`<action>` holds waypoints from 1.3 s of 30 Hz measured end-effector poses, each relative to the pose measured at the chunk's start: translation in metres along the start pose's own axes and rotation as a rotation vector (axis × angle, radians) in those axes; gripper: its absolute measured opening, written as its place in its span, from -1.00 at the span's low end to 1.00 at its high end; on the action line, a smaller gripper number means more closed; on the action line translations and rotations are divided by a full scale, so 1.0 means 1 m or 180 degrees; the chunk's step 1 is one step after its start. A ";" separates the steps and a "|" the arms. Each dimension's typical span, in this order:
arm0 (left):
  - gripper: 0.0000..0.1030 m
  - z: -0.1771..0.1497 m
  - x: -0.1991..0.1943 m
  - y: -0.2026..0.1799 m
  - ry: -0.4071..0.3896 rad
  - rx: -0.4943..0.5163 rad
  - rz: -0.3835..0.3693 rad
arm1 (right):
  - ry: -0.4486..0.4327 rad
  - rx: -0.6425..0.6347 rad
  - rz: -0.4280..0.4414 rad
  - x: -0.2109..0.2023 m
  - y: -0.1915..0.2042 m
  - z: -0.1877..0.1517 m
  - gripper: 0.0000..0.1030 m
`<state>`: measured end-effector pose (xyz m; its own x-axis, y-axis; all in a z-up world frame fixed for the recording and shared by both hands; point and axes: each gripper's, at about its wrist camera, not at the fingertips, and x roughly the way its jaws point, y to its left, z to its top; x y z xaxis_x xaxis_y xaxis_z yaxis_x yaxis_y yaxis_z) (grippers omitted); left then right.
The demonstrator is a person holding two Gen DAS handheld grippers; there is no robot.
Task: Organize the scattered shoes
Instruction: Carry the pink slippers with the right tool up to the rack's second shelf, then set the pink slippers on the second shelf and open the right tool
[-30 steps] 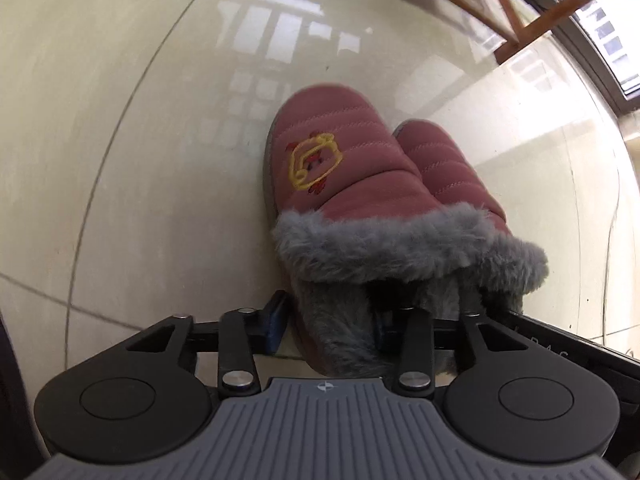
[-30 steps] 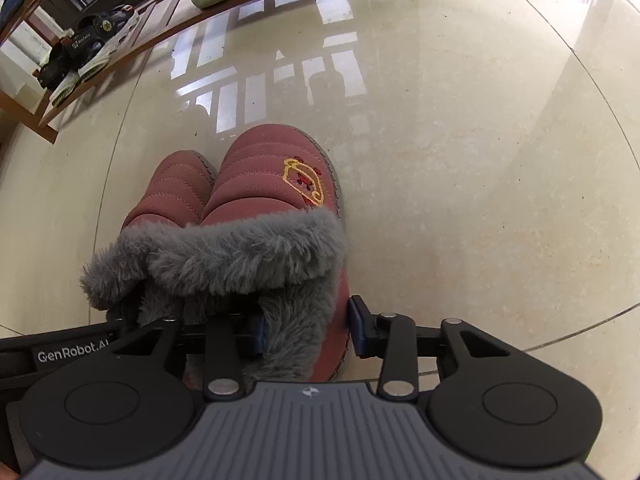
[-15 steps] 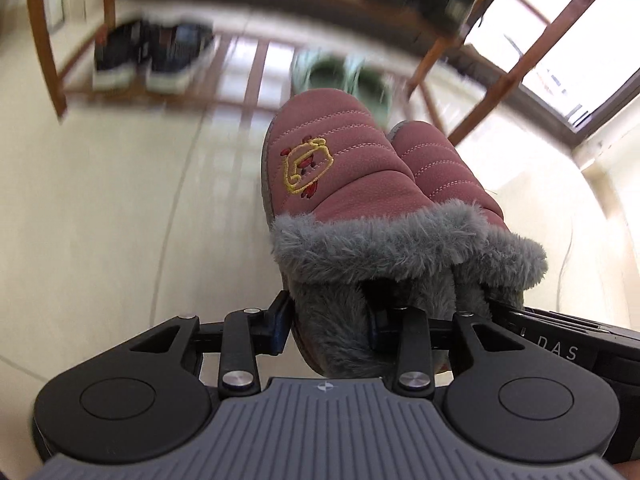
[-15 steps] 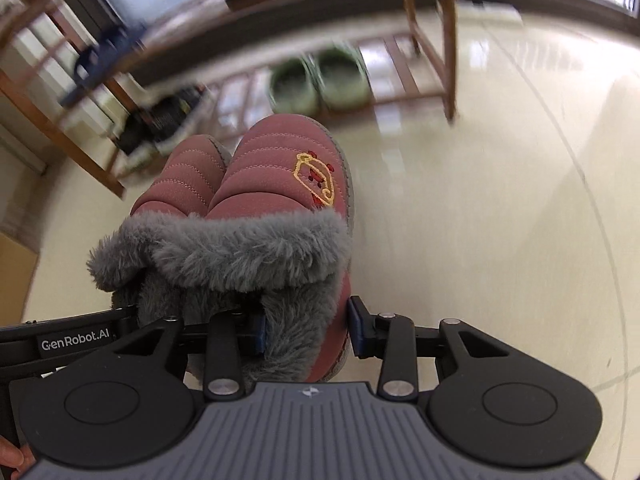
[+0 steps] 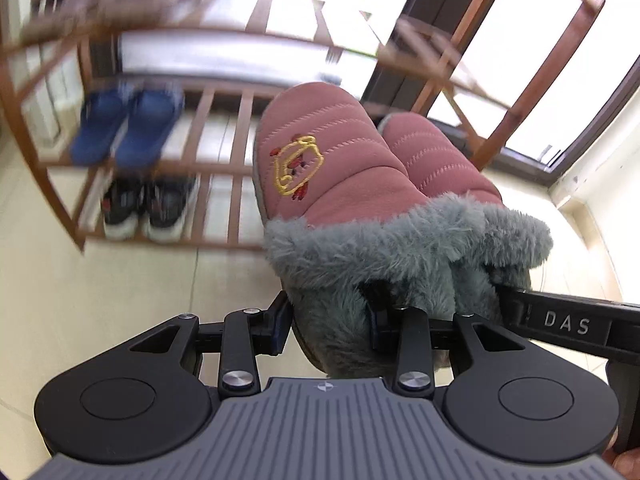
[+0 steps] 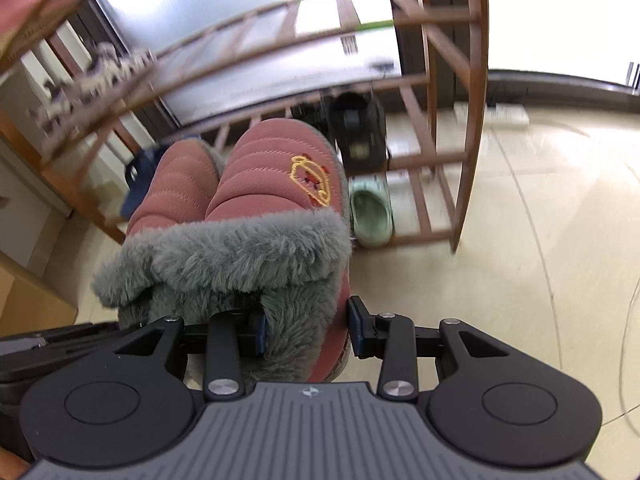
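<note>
Two pink fur-lined slippers ride side by side in front of a wooden shoe rack point(image 5: 224, 240), each pinched at the heel by a hand-held claw. The left gripper point(image 5: 330, 324) has its fingers closed on the heel wall of the left slipper point(image 5: 320, 160), one blue pad outside against the sole edge, the other buried in the grey fur lining. The right gripper point(image 6: 306, 326) holds the right slipper point(image 6: 272, 168) the same way — jaws partly closed, the heel wall clamped between them. Both slippers carry a yellow embroidered figure on the toe and hang clear of the pale tiled floor point(image 6: 500, 240), toes pointing toward the rack.

In the left wrist view the neighbouring slipper point(image 5: 436, 152) sits touching its partner on the right, with the other claw's black arm marked "DAS" point(image 5: 568, 324) reaching in beneath it. On the rack's shelves, blurred, stand a blue pair point(image 5: 128, 124) above a dark pair of sneakers point(image 5: 148, 208). The right wrist view shows a pale green clog point(image 6: 370, 212) on the bottom shelf and a dark shoe point(image 6: 358, 132) on the shelf above it — both just beyond the slipper's toe.
</note>
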<state>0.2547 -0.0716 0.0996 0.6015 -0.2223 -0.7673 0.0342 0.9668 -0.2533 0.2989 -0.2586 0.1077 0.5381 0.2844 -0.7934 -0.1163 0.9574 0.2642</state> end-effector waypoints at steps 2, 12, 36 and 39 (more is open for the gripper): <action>-0.26 0.020 -0.012 -0.006 -0.0035 0.0040 0.0014 | -0.0064 0.0031 0.0004 -0.016 0.006 0.018 -0.19; -0.25 0.112 -0.025 -0.008 0.0000 -0.0003 0.0034 | -0.0271 0.0184 0.0008 -0.048 0.029 0.101 -0.19; -0.17 0.224 0.071 0.035 -0.0716 -0.0109 0.0118 | -0.0869 0.0540 -0.0017 0.069 0.041 0.230 -0.09; -0.14 0.224 0.072 0.037 -0.0758 -0.0123 0.0085 | -0.0966 0.0445 0.0004 0.067 0.047 0.232 -0.01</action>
<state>0.4779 -0.0238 0.1671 0.7733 -0.1563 -0.6145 -0.0120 0.9654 -0.2606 0.5232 -0.2065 0.1940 0.7646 0.2375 -0.5991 -0.0127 0.9350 0.3544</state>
